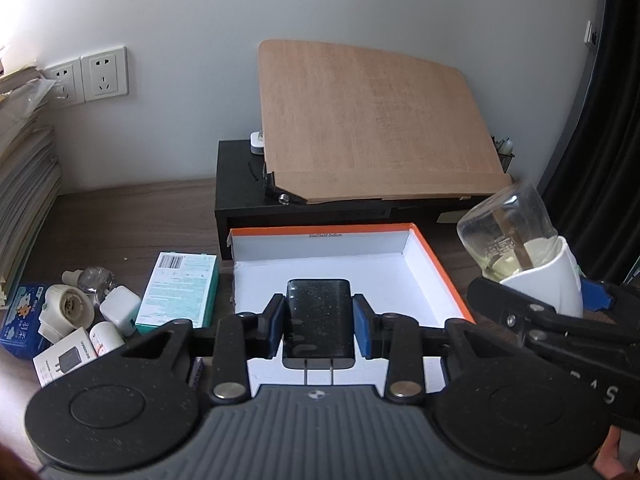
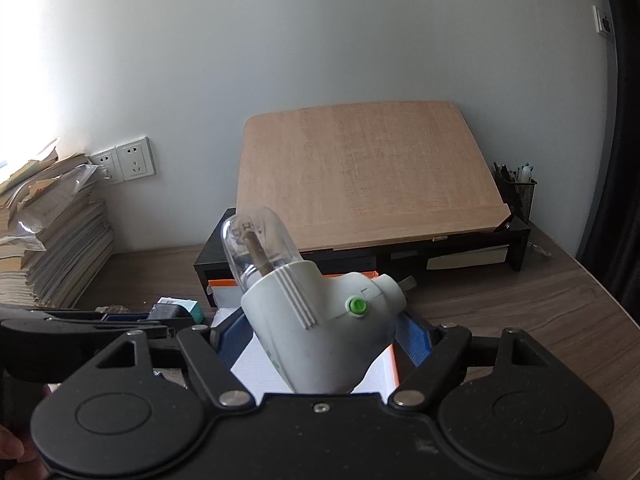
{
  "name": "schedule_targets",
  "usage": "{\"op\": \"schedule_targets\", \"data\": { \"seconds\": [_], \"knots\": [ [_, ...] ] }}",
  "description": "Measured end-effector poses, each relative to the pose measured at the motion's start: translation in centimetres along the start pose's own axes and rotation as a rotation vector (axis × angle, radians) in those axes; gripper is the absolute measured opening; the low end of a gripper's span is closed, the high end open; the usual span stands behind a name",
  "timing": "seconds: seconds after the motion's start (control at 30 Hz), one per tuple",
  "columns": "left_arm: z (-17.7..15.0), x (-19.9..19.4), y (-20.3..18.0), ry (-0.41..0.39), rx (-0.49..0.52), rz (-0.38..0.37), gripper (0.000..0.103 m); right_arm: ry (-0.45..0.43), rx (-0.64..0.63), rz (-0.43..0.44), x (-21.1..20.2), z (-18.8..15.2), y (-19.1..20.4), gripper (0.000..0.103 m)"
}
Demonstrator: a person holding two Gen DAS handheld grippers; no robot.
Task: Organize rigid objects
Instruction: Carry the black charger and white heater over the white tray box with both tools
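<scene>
— What have you got in your left gripper (image 1: 319, 322)?

— My fingers (image 1: 271, 326) are closed snug on a black charger (image 1: 320, 320), prongs toward me, one blue pad on each side. I hold it above the white floor of the orange-rimmed box (image 1: 436, 264). Whether it touches the floor I cannot tell.

— And the box itself?

— It is shallow and open-topped, on the wooden surface (image 1: 132, 216) just before the black riser (image 1: 236, 188) that carries a tilted wooden board (image 1: 372, 120). I see nothing lying in the uncovered part.

— Your right gripper (image 2: 324, 336)?

— Clamped on a white plug-in vaporizer (image 2: 320, 320). Its clear bottle (image 2: 260, 248) tilts up to the left, with a brown wick inside and a little pale liquid. It hangs over the box's right side.

— What remains outside?

— Left of the box: a teal carton (image 1: 180, 288), a second white vaporizer (image 1: 64, 312), a white adapter (image 1: 120, 310), a small charger box (image 1: 66, 356) and a blue tin (image 1: 22, 320), clustered together. A mesh pen cup (image 2: 516, 196) holds pens at the riser's right end.
</scene>
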State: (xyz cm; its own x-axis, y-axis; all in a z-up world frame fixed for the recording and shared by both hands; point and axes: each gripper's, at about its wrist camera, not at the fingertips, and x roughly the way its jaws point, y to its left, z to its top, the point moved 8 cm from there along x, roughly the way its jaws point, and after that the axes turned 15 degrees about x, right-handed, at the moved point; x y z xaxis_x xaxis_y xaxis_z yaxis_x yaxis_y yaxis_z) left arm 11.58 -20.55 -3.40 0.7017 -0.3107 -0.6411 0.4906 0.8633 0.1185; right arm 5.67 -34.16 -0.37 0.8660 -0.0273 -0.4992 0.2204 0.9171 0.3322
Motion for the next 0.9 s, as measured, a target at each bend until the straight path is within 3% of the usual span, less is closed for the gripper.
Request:
{"op": "schedule_targets", "data": {
  "seconds": [0.33, 0.9],
  "knots": [
    [-0.1, 1.0, 1.4, 0.015, 0.009, -0.011, 0.036, 0.022, -0.003, -0.016, 2.2, -0.3, 0.8, 0.091],
    [-0.1, 1.6, 0.2, 0.027, 0.013, -0.018, 0.036, 0.038, -0.02, -0.013, 3.1, 0.2, 0.3, 0.091]
  ]
}}
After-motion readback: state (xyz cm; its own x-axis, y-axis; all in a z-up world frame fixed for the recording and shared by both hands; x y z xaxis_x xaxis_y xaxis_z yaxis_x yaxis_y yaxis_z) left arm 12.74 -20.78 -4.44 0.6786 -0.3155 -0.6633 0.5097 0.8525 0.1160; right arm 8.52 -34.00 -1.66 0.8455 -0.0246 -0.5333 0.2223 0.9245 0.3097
